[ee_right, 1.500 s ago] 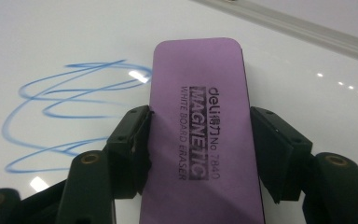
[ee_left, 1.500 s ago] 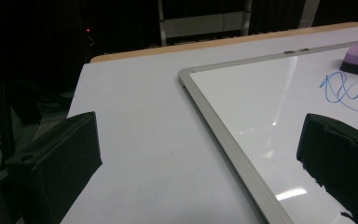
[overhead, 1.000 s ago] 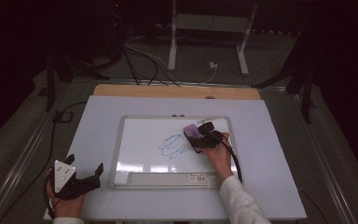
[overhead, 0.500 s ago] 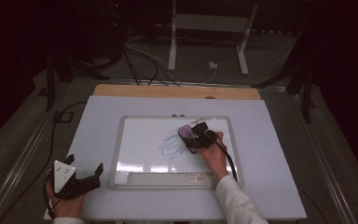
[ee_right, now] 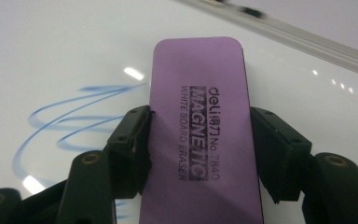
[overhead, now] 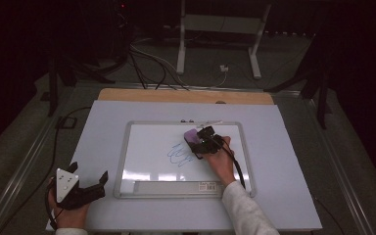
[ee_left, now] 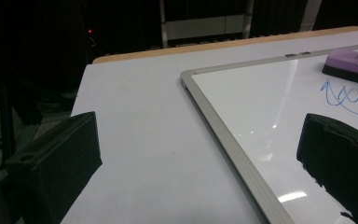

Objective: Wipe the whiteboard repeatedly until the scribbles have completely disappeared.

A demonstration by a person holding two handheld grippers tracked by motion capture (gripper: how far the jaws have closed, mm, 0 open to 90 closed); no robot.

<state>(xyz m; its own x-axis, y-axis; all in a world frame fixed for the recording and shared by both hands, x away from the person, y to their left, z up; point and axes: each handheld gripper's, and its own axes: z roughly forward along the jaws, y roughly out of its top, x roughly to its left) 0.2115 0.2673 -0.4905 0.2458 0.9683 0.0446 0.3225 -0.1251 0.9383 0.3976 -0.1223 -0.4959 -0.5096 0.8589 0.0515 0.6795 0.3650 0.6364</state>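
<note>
Right gripper view: right gripper (ee_right: 200, 154) is clamping both long sides of the purple eraser (ee_right: 205, 116); eraser is lying flat on whiteboard (overhead: 147, 142) near its far edge, beside blue scribble (overhead: 178, 155); left gripper (overhead: 85, 188) is resting at table's (overhead: 284, 161) near left corner, jaws spread wide, holding nothing.

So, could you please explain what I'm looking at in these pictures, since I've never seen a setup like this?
There is no robot here: a person sits at a table and holds a hand-held grasping tool with two black jaws in each hand. The high view looks down from above the person's side. The other two pictures come from small cameras riding on each tool, looking along its jaws.

On the table lies a whiteboard with a blue scribble on it. The right tool is closed on a purple magnetic eraser, held flat on the board beside the scribble. The left tool rests near the table's front left corner, its jaws apart with nothing between them.
</note>
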